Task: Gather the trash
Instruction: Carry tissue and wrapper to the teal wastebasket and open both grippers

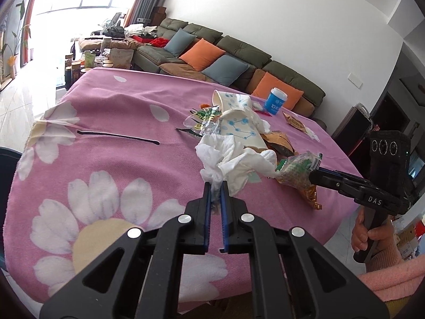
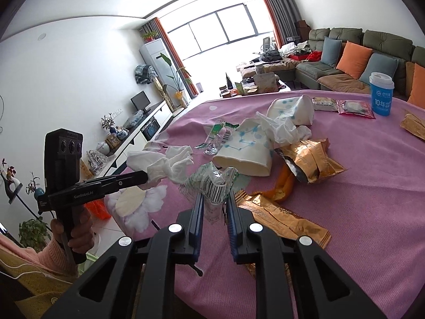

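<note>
A trash pile lies on the pink flowered tablecloth [image 1: 111, 138]. My left gripper [image 1: 215, 184] is shut on a crumpled white tissue [image 1: 225, 156], also seen in the right wrist view [image 2: 170, 164]. My right gripper [image 2: 214, 198] is shut on a clear green-printed plastic wrapper [image 2: 216, 183], which shows in the left wrist view [image 1: 297, 167] at the right gripper's tip [image 1: 313, 174]. Two paper cups [image 2: 247, 151] lie on their sides among gold snack wrappers [image 2: 310, 159] and another tissue [image 2: 284, 130].
A blue and white cup [image 2: 381, 93] stands upright at the far table edge beside sealed snack packets [image 2: 353, 107]. A gold wrapper [image 2: 281, 218] lies near my right gripper. A black hairpin [image 1: 117, 136] lies on the cloth. A sofa with cushions [image 1: 212, 53] stands behind.
</note>
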Tool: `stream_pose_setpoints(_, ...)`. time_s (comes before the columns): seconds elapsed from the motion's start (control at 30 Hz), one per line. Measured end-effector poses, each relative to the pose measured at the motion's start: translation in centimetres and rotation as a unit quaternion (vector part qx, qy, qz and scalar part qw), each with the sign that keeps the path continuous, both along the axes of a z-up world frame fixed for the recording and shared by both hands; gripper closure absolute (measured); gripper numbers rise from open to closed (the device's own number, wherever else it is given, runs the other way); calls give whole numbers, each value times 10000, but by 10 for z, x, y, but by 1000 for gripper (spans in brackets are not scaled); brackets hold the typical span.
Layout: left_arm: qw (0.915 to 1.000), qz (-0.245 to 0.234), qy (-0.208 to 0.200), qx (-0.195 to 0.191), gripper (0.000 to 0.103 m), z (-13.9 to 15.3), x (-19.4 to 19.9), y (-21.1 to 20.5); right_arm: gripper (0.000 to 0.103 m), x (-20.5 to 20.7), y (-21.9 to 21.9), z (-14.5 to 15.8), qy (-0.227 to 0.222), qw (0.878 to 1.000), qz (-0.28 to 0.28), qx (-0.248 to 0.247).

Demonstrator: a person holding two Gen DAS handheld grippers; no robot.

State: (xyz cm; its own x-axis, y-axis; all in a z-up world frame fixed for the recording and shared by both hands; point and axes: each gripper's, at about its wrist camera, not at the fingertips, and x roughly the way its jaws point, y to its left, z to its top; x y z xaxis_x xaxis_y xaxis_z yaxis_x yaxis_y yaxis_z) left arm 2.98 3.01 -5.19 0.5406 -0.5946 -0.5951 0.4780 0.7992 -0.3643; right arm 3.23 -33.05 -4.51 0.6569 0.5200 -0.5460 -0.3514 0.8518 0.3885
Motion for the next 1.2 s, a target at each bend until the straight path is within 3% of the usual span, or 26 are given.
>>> stream_pose_setpoints(0.17, 9997, 227, -67, -30, 96, 6, -6, 23, 85, 9, 9, 8, -127, 9998, 63, 112)
stream_pose_setpoints(0.3, 9992, 379, -80, -58, 96, 7, -9, 38, 83, 16, 24, 10, -228, 9996, 129, -68)
stream_pose_setpoints(0.53, 9985, 534, -31, -65, 96, 5, -11, 49, 83, 33, 44, 2, -91, 9994, 265, -210)
stream_pose_setpoints(0.57, 9985, 548, -22, -68, 96, 4, -11, 50, 77, 35, 45, 0, -31, 9993, 271, -239)
stream_pose_setpoints(0.6, 9984, 563, -13, -71, 96, 4, -12, 52, 63, 36, 47, -1, 26, 9993, 259, -278)
stream_pose_setpoints(0.67, 9983, 581, 11, -82, 96, 3, -12, 55, 53, 40, 47, -5, 54, 9990, 135, -415)
stream_pose_setpoints(1.0, 9980, 615, 59, -93, 96, 2, -10, 54, 53, 69, 51, -26, 586, 9972, -131, -445)
stream_pose_setpoints(1.03, 9980, 621, 66, -100, 96, 2, -10, 54, 54, 71, 52, -28, 602, 9971, -131, -455)
stream_pose_setpoints(1.07, 9979, 637, 73, -99, 96, 1, -9, 55, 61, 74, 54, -31, 635, 9969, -122, -458)
stream_pose_setpoints(1.1, 9977, 660, 82, -97, 96, 1, -10, 56, 76, 75, 55, -33, 669, 9968, -109, -423)
stream_pose_setpoints(1.13, 9976, 676, 93, -105, 96, 0, -10, 58, 83, 76, 56, -35, 701, 9968, -77, -385)
stream_pose_setpoints(1.2, 9973, 715, 102, -110, 96, -1, -10, 62, 88, 75, 57, -36, 679, 9969, -89, -400)
